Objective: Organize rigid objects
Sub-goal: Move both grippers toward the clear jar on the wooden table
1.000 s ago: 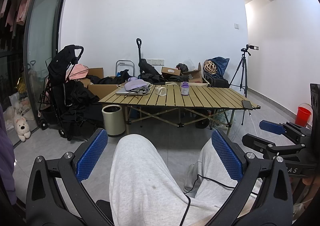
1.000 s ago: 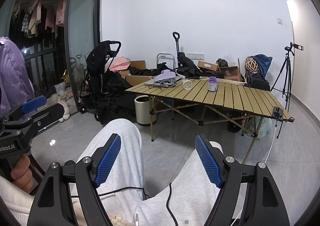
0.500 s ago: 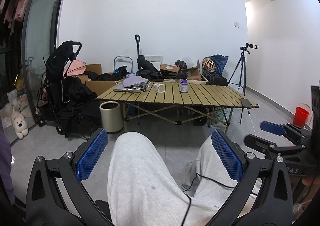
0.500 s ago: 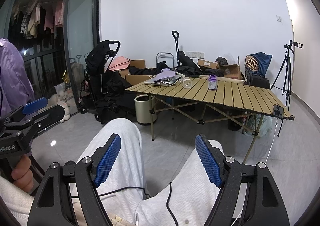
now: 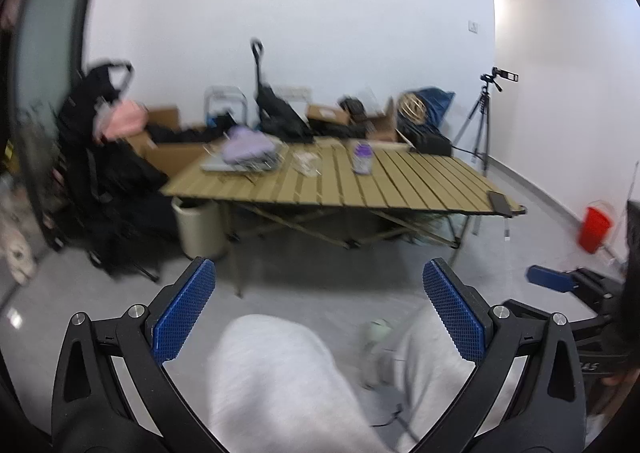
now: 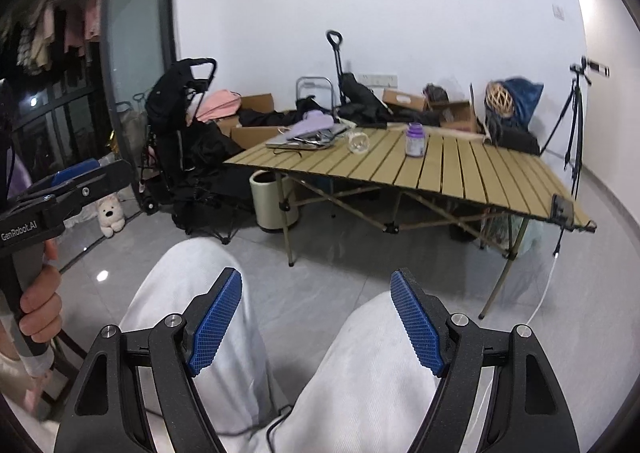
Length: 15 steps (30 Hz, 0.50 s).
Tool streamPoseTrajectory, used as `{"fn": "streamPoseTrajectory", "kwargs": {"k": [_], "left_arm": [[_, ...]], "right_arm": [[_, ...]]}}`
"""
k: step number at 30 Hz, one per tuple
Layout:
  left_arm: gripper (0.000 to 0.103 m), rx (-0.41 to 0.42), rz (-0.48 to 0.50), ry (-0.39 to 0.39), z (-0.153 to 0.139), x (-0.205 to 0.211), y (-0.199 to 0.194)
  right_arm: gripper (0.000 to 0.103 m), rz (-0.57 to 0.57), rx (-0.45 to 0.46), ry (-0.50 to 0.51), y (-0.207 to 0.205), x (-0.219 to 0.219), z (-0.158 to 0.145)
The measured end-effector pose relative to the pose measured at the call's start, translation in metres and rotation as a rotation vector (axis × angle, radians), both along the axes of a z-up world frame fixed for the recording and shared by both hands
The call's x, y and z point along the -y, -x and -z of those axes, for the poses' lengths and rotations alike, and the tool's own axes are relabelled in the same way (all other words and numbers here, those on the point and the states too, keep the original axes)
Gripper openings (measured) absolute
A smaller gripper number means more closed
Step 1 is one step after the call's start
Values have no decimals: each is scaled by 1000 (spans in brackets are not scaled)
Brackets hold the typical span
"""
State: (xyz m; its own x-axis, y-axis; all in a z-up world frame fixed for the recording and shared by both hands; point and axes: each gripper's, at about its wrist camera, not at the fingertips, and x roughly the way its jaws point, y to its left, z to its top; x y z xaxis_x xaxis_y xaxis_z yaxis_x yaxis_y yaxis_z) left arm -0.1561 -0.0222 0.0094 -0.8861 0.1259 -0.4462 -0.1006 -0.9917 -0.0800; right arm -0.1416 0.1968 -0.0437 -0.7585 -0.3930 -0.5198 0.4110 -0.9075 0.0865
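A slatted wooden folding table (image 5: 420, 189) (image 6: 460, 177) stands some way ahead across the floor. On it are a purple-lidded jar (image 5: 362, 159) (image 6: 415, 139), a clear glass jar on its side (image 5: 306, 163) (image 6: 358, 141), a laptop with a purple cloth and cables (image 5: 240, 157) (image 6: 308, 135), and a dark phone (image 5: 499, 200) (image 6: 562, 209) at the right edge. My left gripper (image 5: 318, 313) and right gripper (image 6: 316, 321) are both open and empty, low above a person's grey-trousered knees (image 6: 208, 293), far from the table.
A cream bin (image 6: 274, 201) stands under the table's left end. A black stroller (image 6: 180, 125), boxes and bags crowd the back wall. A tripod (image 5: 480, 125) stands at the right, a red bucket (image 5: 596, 227) beyond it. Grey tiled floor lies between me and the table.
Both views have come closer to the table and the left view is now blurred by motion. The knees sit lower in the frames. Both grippers stay open.
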Motion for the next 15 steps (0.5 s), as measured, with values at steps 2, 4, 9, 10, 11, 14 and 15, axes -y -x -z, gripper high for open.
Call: {"fn": "streamPoseTrajectory", "kwargs": {"k": [2, 4, 9, 10, 11, 14, 15], "left_arm": [[103, 48, 16, -48, 0, 4, 23], [103, 94, 11, -87, 2, 8, 48], [103, 123, 6, -130, 1, 16, 93], [103, 121, 0, -127, 1, 17, 101], [103, 121, -2, -129, 1, 18, 108], [103, 128, -1, -134, 1, 22, 133], [103, 130, -4, -133, 1, 23, 142]], "right_arm": [[82, 7, 9, 1, 17, -2, -3], [82, 10, 12, -6, 34, -2, -7], [82, 11, -10, -24, 72, 0, -19], [82, 10, -11, -28, 79, 1, -20], [82, 8, -7, -33, 91, 3, -21], [82, 1, -3, -38, 119, 7, -24], [82, -2, -2, -42, 128, 10, -23]]}}
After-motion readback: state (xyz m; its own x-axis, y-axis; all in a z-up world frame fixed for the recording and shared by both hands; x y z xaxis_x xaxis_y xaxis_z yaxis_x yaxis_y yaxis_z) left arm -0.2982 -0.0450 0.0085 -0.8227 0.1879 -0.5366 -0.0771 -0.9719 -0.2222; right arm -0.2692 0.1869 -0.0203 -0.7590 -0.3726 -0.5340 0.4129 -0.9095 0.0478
